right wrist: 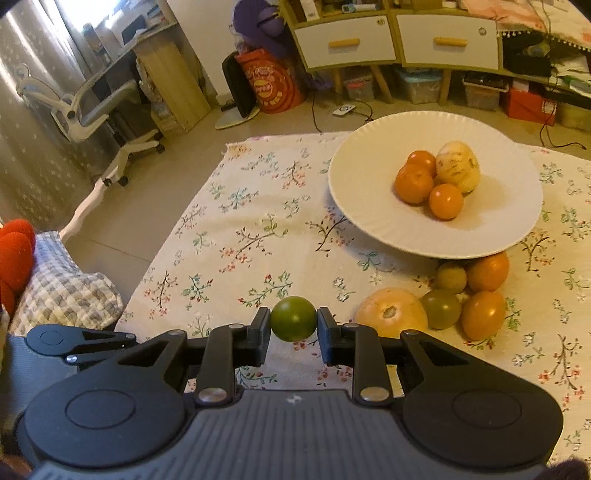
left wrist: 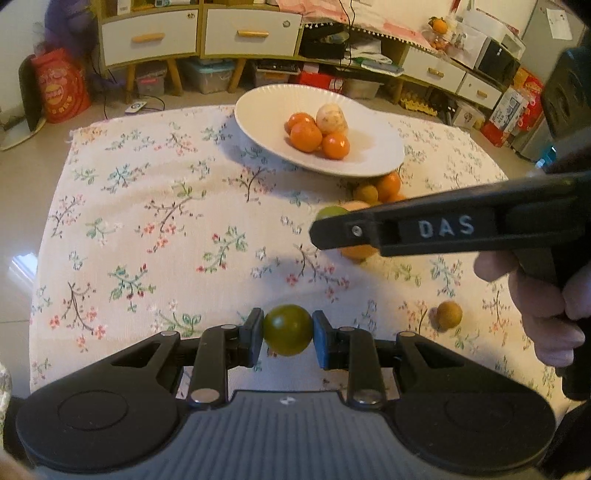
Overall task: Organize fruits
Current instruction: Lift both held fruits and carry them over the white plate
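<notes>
My left gripper [left wrist: 288,330] is shut on a small green fruit [left wrist: 288,329] and holds it above the floral cloth. My right gripper [right wrist: 293,319] is shut on another small green fruit [right wrist: 293,318]. In the left wrist view the right gripper reaches in from the right as a black body marked DAS. A white plate [left wrist: 266,127] [right wrist: 362,206] holds three oranges [left wrist: 306,137] [right wrist: 413,183] and a pale yellow fruit [left wrist: 332,118] [right wrist: 458,166]. In front of the plate lies a cluster of loose fruits: oranges [right wrist: 482,314], green ones [right wrist: 441,308] and a large pale orange one [right wrist: 389,312].
A small brownish fruit [left wrist: 448,314] lies alone on the cloth [left wrist: 147,221] at the right. Cabinets with drawers [left wrist: 251,35], storage boxes and bags stand beyond the cloth. An office chair [right wrist: 96,110] and a checked cushion [right wrist: 62,288] are at the left.
</notes>
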Demonstrator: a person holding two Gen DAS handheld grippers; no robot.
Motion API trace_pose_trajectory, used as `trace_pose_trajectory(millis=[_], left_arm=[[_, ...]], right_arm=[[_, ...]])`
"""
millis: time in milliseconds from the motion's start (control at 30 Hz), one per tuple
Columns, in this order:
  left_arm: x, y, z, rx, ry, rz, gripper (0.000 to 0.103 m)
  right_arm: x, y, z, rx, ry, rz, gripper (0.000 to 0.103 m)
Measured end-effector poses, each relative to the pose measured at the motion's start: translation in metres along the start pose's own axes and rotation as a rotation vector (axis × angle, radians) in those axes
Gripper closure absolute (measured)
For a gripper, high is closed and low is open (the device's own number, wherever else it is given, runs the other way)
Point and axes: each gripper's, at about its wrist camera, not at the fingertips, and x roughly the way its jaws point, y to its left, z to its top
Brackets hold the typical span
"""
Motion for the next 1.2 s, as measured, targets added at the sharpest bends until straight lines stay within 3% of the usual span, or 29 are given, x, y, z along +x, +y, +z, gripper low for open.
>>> trace_pose_trajectory(millis=[600, 1200], left_arm=[[0.005, -0.015, 0.040, -0.051, -0.100, -0.008, 0.098], [0.042, -0.032, 0.085, -0.102, -0.205, -0.008, 0.098]], right_arm=[[-0.033, -0.051, 0.010, 0.096, -0.089, -0.019, 0.079], [-0.042, -0.110, 0.022, 0.176, -0.191, -0.084, 0.079]])
